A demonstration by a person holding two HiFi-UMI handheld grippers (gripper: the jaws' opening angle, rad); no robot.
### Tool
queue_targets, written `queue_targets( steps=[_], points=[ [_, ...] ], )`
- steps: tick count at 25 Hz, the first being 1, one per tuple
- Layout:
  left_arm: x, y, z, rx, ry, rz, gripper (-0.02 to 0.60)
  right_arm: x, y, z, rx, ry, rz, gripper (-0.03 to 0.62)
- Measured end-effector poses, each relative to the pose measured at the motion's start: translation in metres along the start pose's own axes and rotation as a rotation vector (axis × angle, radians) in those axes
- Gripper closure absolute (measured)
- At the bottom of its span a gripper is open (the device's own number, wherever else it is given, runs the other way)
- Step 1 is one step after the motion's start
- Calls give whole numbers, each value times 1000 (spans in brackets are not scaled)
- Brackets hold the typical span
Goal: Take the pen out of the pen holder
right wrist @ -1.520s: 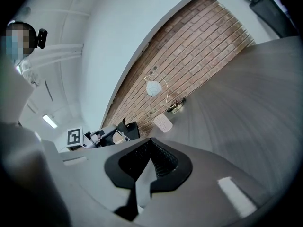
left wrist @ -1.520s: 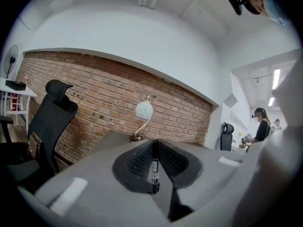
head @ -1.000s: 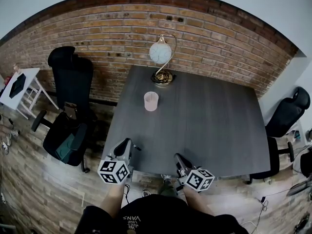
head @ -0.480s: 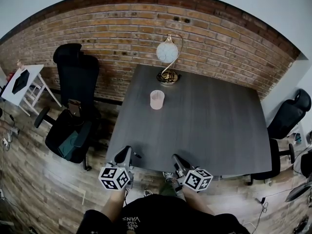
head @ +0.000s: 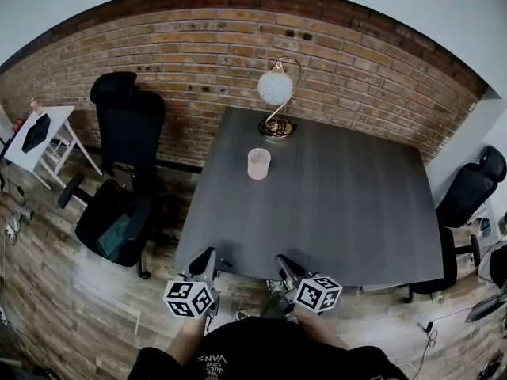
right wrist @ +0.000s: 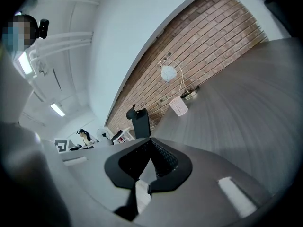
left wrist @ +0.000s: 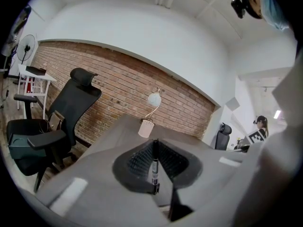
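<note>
Black ribbed fingers (left wrist: 137,161) of my left gripper (head: 207,256) stand almost together and are clamped on the pen (left wrist: 155,167), a thin dark one with a pale band, which stands upright between them. The pen is out of the pink pen holder (head: 259,164) and well apart from it, on the side away from the brick wall. The fingers (right wrist: 164,161) of my right gripper (head: 283,262) meet at their tips, with only the grey table (head: 341,212) showing through the gap lower down. This gripper is also well apart from the pen holder, just beside the left one at the table edge. Beyond the pen holder, near it, stands a lamp (head: 276,92) with a round white shade. The lower end of the pen is cut off by the gripper body, the print on its band is too small to read, and in the head view the pen itself cannot be made out. Whether something is inside the pen holder I cannot tell.
</note>
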State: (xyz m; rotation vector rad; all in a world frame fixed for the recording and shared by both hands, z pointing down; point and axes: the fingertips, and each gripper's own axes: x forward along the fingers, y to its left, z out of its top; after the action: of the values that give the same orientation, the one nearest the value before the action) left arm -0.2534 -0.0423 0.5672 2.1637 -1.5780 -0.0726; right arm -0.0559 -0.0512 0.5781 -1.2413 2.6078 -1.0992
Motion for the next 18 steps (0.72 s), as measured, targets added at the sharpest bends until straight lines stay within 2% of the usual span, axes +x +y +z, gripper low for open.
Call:
queue_targets(
  steps=[18],
  points=[
    [2,-4,0,1,7,-12,500,-2,-4,-1,-30,12,-28,594]
  ],
)
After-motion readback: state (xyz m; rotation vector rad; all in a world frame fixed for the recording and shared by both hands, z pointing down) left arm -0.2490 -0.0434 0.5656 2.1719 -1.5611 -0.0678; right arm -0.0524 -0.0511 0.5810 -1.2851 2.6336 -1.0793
